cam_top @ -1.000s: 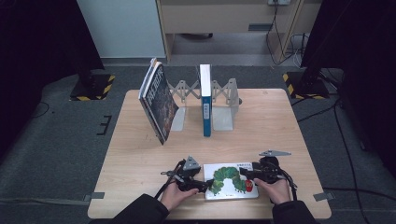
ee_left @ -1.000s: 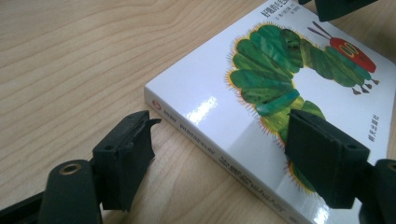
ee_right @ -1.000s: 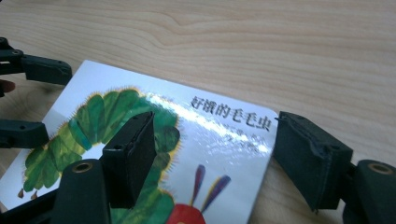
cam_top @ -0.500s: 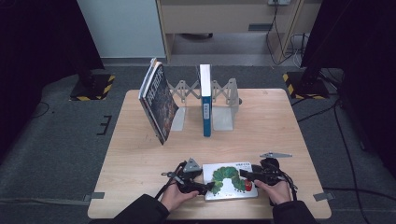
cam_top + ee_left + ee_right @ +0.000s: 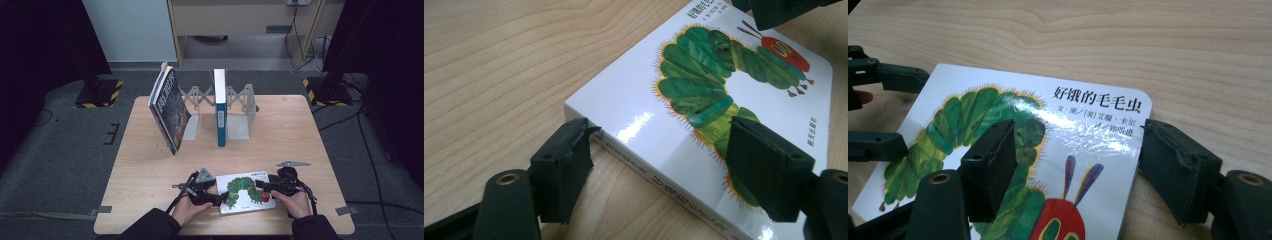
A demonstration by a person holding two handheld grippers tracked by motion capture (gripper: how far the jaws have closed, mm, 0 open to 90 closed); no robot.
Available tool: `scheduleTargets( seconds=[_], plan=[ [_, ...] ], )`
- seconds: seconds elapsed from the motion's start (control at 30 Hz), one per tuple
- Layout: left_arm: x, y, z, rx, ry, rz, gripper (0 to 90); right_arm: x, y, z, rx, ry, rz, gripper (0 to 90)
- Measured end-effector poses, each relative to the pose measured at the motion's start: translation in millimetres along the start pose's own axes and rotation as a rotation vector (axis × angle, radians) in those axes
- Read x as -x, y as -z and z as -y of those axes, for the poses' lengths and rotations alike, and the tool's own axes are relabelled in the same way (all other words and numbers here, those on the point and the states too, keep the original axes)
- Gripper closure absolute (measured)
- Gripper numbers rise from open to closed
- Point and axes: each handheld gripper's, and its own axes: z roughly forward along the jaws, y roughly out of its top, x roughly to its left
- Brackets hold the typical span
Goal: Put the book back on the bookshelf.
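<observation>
Both my grippers sit at one picture book point(image 5: 245, 192), which lies flat, cover up, on the table point(image 5: 300, 130), well in front of the rack point(image 5: 240, 100) and close to my edge. Hardly anything has changed over the last second: the book has not moved, and my hands are where they were. I judge the lift has not begun yet.

My left gripper point(image 5: 215, 199) is open. One jaw is at the book's spine corner and the other is over the cover. My right gripper point(image 5: 265, 187) is open too, one jaw over the cover and the other just beside the book's edge. Neither one clamps the book.

The rack holds a blue book point(image 5: 220, 107) upright in its middle slot. A dark book point(image 5: 170, 110) leans tilted at the rack's left end.
</observation>
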Motion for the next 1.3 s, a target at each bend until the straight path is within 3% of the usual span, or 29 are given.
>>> scheduleTargets(
  seconds=[0.43,0.83,0.97,1.3],
  plan=[
    [-0.2,-0.7,0.2,-0.002,-0.001,0.022,17.1,3.0,17.3,-1.7,0.092,-0.052,-0.081,33.8],
    [-1.1,-1.7,0.9,0.006,0.004,0.036,11.0,-1.2,25.8,-5.6,0.181,-0.075,-0.122,32.3],
    [-1.4,-2.3,0.9,0.008,0.000,0.035,9.9,-2.1,27.0,-5.5,0.188,-0.088,-0.130,31.8],
    [-1.3,-2.6,0.6,0.005,-0.005,0.034,9.0,-2.1,23.0,-1.5,0.129,-0.096,-0.128,28.9]
  ],
)
